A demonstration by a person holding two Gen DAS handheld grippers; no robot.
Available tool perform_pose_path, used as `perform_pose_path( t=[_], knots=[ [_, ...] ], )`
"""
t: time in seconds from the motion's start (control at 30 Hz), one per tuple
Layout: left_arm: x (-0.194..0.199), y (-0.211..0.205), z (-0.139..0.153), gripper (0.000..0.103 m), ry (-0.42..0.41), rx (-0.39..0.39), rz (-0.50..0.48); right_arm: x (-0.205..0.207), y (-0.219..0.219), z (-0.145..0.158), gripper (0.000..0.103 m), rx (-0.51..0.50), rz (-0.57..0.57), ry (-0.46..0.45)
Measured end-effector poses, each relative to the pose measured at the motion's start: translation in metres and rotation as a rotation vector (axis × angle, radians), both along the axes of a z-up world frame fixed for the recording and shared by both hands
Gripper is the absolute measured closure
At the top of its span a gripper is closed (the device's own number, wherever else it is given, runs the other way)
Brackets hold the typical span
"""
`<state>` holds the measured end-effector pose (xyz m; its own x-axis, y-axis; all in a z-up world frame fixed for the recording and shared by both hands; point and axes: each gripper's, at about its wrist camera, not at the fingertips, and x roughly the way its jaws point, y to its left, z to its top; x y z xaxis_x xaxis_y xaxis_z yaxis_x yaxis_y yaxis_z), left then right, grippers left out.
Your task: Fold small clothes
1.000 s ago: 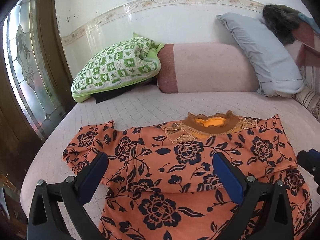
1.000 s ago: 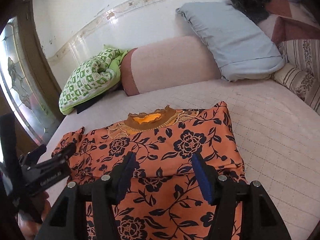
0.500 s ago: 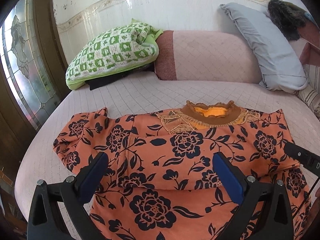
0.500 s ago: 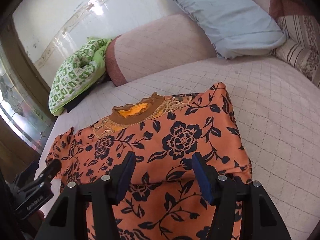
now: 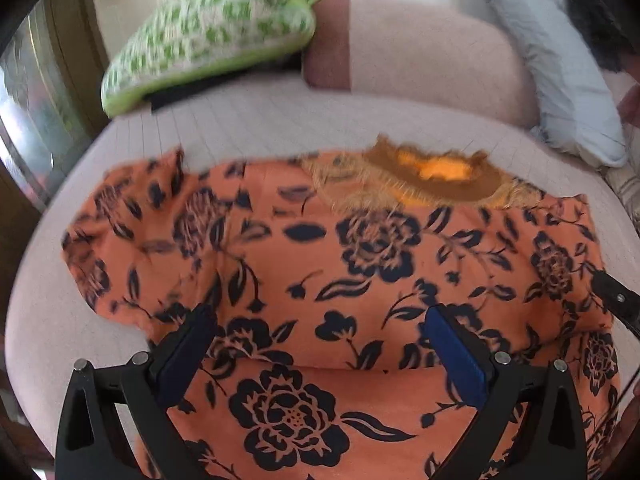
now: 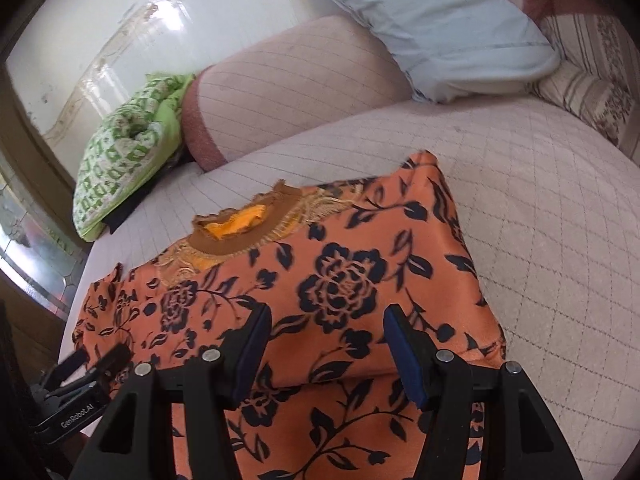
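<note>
An orange dress (image 5: pixel 360 248) with dark blue flowers and a brown collar (image 5: pixel 436 176) lies flat on the pink quilted bed (image 5: pixel 260 120). Its left sleeve (image 5: pixel 112 240) is spread out, while its right side (image 6: pixel 452 240) ends in a straight folded edge. My left gripper (image 5: pixel 318 316) hovers open over the middle of the cloth with nothing between its blue pads. Over the dress's right half, my right gripper (image 6: pixel 326 314) is also open and bare. Each gripper shows at the edge of the other's view: right gripper (image 5: pixel 616 300), left gripper (image 6: pixel 80 376).
A green checked pillow (image 5: pixel 208 40), a pink bolster (image 5: pixel 420 56) and a light blue pillow (image 6: pixel 432 28) line the wall at the bed's head. Striped cushions (image 6: pixel 588 80) sit at the far right. A stained-glass door (image 5: pixel 36 92) stands left of the bed.
Both grippers have come down and tipped toward the dress, which now fills more of each view. The dress itself has not moved.
</note>
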<state>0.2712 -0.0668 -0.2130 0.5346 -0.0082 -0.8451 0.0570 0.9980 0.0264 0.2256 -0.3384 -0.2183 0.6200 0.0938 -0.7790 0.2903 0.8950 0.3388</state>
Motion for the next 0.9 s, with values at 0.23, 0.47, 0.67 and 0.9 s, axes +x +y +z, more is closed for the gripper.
perform_pose_path(
  t=[0.23,0.47,0.67,0.9],
  knots=[
    [0.023,0.013,-0.040,0.000,0.142,0.061,0.070,0.011,-0.031,-0.046,0.041,0.138,-0.020,0.154],
    [0.011,0.018,-0.020,0.000,0.108,0.057,0.075,0.009,-0.045,-0.005,0.042,0.128,-0.004,-0.059],
    [0.015,0.025,-0.011,0.000,0.107,0.071,0.089,0.047,-0.057,-0.003,0.042,0.099,-0.015,-0.130],
    [0.028,0.033,-0.021,0.000,0.168,0.063,0.099,0.081,-0.091,-0.051,0.055,0.200,-0.100,0.003]
  ],
)
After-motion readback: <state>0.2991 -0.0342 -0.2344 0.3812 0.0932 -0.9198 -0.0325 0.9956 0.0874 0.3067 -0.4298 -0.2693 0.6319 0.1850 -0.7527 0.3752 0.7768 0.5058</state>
